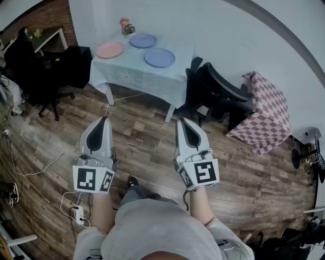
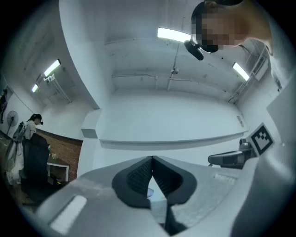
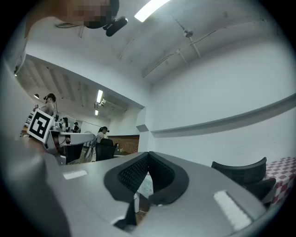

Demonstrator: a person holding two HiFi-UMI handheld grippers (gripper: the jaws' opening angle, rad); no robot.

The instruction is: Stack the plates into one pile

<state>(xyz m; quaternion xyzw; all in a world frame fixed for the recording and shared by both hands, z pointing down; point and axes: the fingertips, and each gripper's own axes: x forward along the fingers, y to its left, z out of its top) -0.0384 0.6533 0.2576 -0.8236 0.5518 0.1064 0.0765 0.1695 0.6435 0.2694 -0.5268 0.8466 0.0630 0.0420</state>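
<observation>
Lying apart on the surface (image 1: 133, 71), the pink plate (image 1: 110, 50) at its left edge, the far blue plate (image 1: 143, 40) and the near blue plate (image 1: 159, 57) look stiff, light and slick, so their rims seem the best hold. The left gripper (image 1: 103, 121) and right gripper (image 1: 182, 123) hover well short, fingers pressed together, empty.

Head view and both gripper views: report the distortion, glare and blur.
Head view: fisheye, black corners, wall edge bowed; table sharp, evenly lit. Left gripper view: strongly curved walls, ceiling lamp blown out white. Right gripper view: same curvature, light strip glaring at the top edge.
</observation>
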